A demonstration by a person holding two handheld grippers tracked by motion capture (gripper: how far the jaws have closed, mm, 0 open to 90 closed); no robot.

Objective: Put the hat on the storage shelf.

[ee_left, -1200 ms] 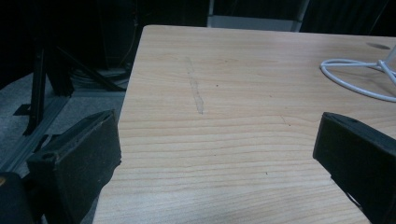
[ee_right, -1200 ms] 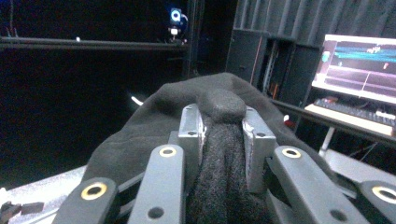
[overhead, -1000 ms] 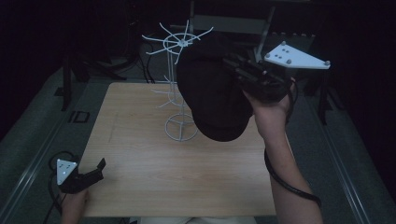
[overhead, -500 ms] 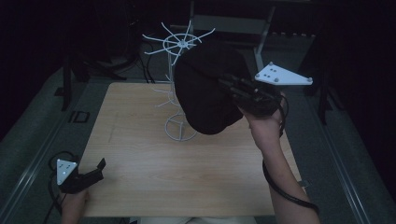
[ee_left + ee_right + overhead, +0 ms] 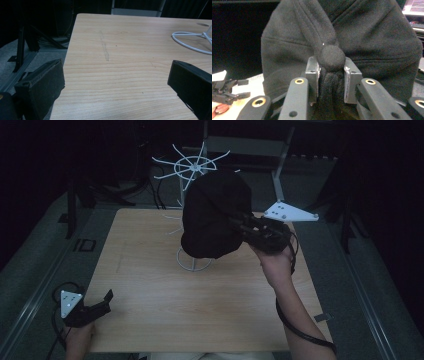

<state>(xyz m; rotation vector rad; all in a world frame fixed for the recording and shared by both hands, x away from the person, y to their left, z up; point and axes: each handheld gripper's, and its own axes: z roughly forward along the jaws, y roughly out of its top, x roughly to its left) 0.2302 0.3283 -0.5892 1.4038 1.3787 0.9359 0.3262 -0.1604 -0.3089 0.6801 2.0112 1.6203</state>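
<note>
Right gripper [image 5: 239, 226] clamps a black cap [image 5: 212, 215] and holds it up against the white wire rack [image 5: 192, 195].

Its jaws are closed tight on a fold of the cap's cloth, just beside the round top button [image 5: 332, 58], so the cap hangs free with its hollow side toward the rack; this looks like a way to bring it onto one of the wire arms, or to take it off. The cap is in the air above the far part of the wooden table [image 5: 150, 285]. Left gripper [image 5: 100, 305] rests at the near left corner, jaws wide apart and holding nothing, probably out of the way.
</note>
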